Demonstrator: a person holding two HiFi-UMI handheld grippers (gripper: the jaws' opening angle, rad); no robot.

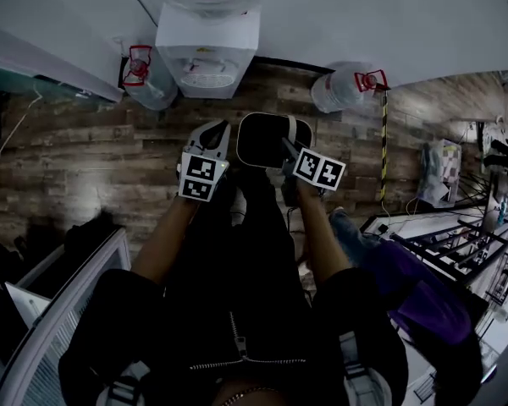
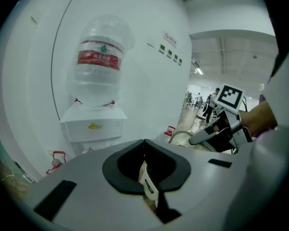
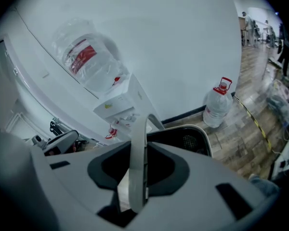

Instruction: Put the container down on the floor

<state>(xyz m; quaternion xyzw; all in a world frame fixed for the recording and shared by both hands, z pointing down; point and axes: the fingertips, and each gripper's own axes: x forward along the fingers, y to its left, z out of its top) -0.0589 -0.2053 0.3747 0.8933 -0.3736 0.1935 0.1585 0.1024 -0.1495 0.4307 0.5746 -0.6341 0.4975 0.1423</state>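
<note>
**Currently: container held at both sides, in front of the water dispenser**

1. Position of the container. In the head view the container (image 1: 262, 138), with a pale rim and a dark interior, sits between the two grippers. It is above the wooden floor (image 1: 68, 159) and just short of the water dispenser (image 1: 207, 53). Its base is hidden, so contact with the floor cannot be confirmed.

2. Left gripper (image 2: 144, 146). Its jaws are together at the tips. A pale strip with a dark line, apparently part of the container's rim, is pinched in the opening behind them. In the head view this gripper (image 1: 218, 134) meets the container's left side.

3. Right gripper (image 3: 143, 146). Its jaws are clamped on the pale rim band, which rises upright between them. The dark interior of the container (image 3: 190, 139) lies just beyond the jaws. In the head view this gripper (image 1: 286, 145) meets the container's right side.

4. Surroundings. An inverted bottle (image 2: 100, 61) with a red label stands on the dispenser (image 2: 92, 124). A spare water bottle (image 3: 216, 107) with a red handle stands on the floor against the wall, to the right of the dispenser. A strip of yellow-and-black tape (image 1: 384, 142) runs along the floor from it.
</note>
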